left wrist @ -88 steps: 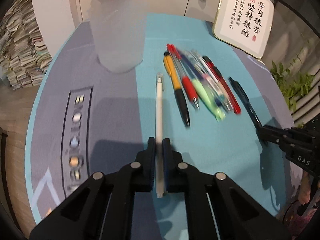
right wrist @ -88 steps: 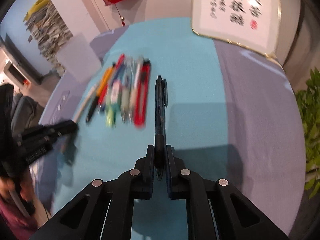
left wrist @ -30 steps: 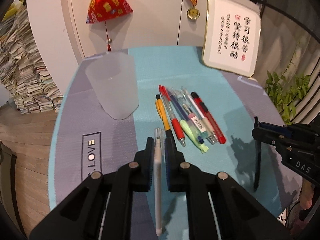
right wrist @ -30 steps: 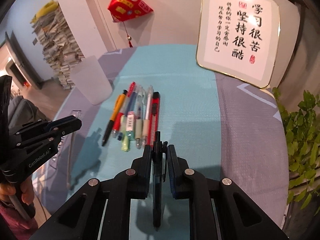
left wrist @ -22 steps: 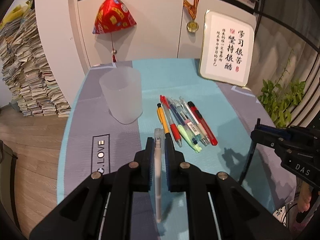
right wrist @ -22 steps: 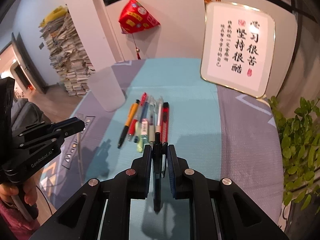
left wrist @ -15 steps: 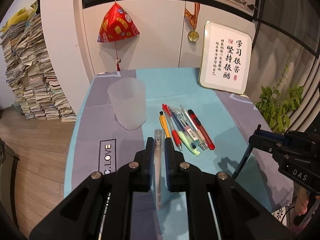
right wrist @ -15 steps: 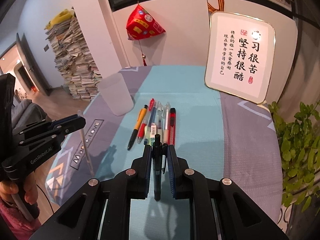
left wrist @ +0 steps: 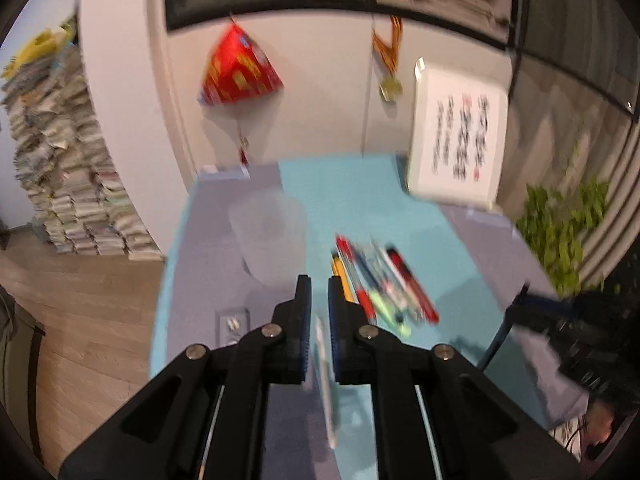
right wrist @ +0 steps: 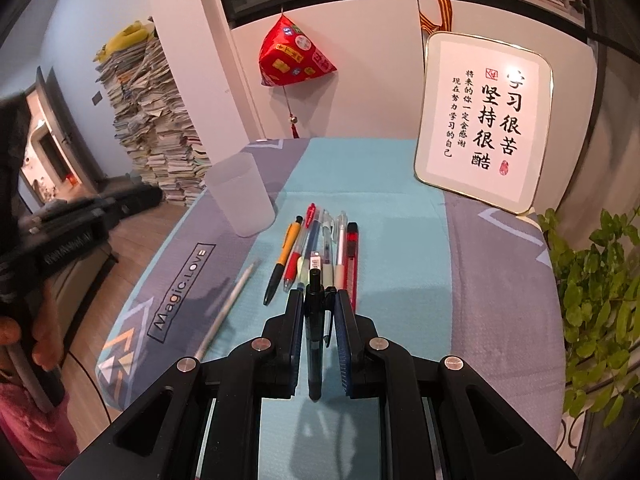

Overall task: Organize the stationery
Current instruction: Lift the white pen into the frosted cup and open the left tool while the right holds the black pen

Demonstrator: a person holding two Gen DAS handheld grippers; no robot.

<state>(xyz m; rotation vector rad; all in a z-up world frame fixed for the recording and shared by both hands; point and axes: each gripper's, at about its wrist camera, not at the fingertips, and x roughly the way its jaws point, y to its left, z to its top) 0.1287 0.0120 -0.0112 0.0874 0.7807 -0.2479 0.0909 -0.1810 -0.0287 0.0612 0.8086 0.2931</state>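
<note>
My right gripper (right wrist: 318, 296) is shut on a black pen (right wrist: 314, 340), held above the teal mat and pointing along the fingers. A white pen (right wrist: 228, 308) lies slanted on the mat at the grey-teal border, apart from my left gripper (right wrist: 120, 200). In the blurred left wrist view my left gripper (left wrist: 319, 292) has its jaws close together with nothing gripped, and the white pen (left wrist: 325, 368) shows below them. A frosted cup (right wrist: 242, 196) stands upright at the back left. Several pens (right wrist: 320, 248) lie in a row beside it.
A framed calligraphy board (right wrist: 484, 120) leans at the table's back right. A green plant (right wrist: 592, 300) stands off the right edge. Stacked papers (right wrist: 156, 128) rise by the wall on the left. A hand (right wrist: 44, 340) holds the left tool's handle.
The white pen has left my left gripper's jaws and now lies on the mat. Both grippers have risen. The black pen stays in the right jaws.
</note>
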